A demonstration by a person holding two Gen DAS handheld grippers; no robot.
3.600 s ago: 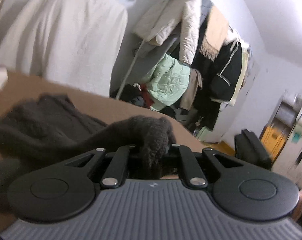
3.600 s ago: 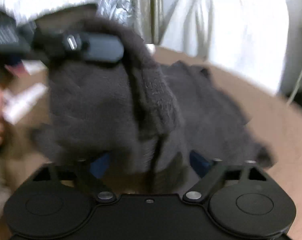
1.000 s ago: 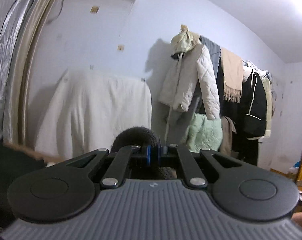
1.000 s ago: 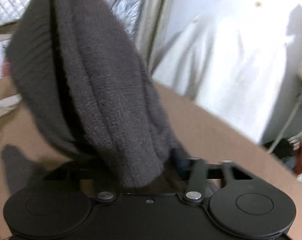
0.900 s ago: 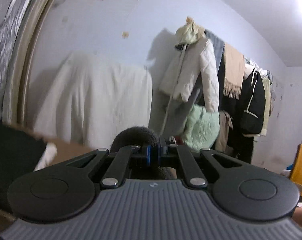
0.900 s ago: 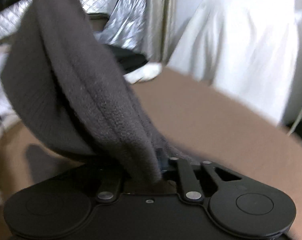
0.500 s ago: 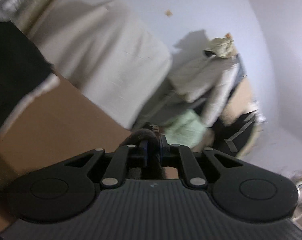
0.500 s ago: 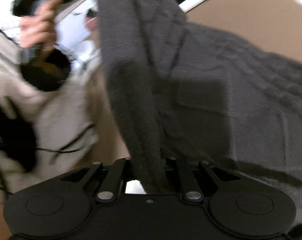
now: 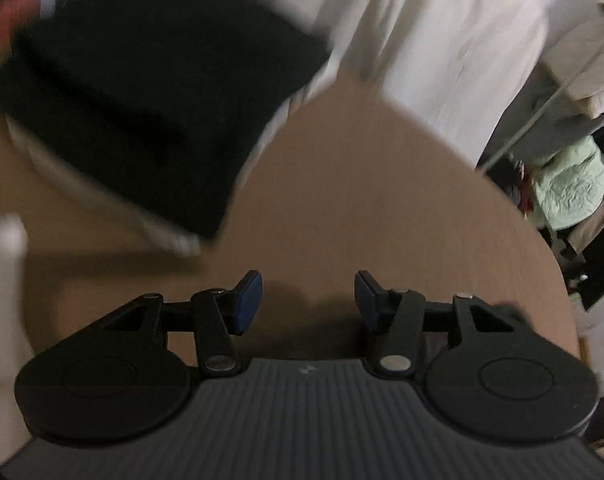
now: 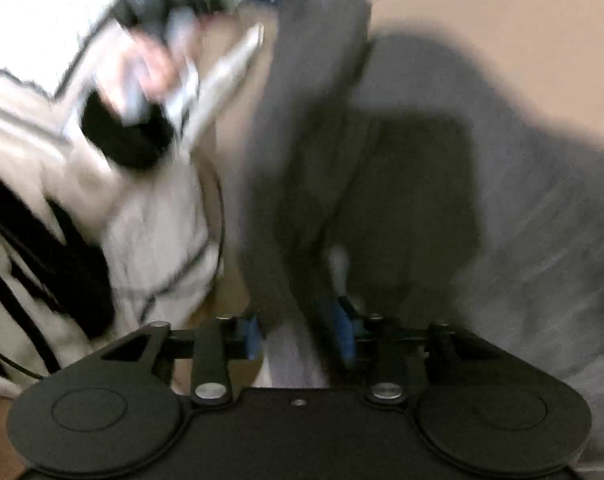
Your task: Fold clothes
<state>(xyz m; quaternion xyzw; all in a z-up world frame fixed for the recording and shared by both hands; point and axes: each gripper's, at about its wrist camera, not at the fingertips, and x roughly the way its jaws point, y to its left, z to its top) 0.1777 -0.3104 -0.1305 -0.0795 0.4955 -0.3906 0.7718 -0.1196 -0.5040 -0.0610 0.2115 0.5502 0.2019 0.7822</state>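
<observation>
In the left wrist view my left gripper (image 9: pixel 308 300) is open and empty above the brown table (image 9: pixel 362 200); only a dark scrap of cloth (image 9: pixel 510 312) shows by its right finger. In the right wrist view a dark grey knitted garment (image 10: pixel 502 184) lies spread on the table, blurred. A band of it (image 10: pixel 310 120) rises between the blue pads of my right gripper (image 10: pixel 297 338), whose jaws stand part open around the cloth. The other hand-held gripper (image 10: pixel 141 4) shows at upper left.
A black folded garment on white cloth (image 9: pixel 149 92) lies at the table's far left. A white-draped object (image 9: pixel 442 40) stands behind the table. A rack of coats (image 9: pixel 574 168) stands at right. The person's light clothing (image 10: pixel 81 200) is at left in the right wrist view.
My left gripper has opened and let go of the grey garment, and swung down toward the table. The garment has dropped onto the table, and my right gripper's jaws have widened around the cloth.
</observation>
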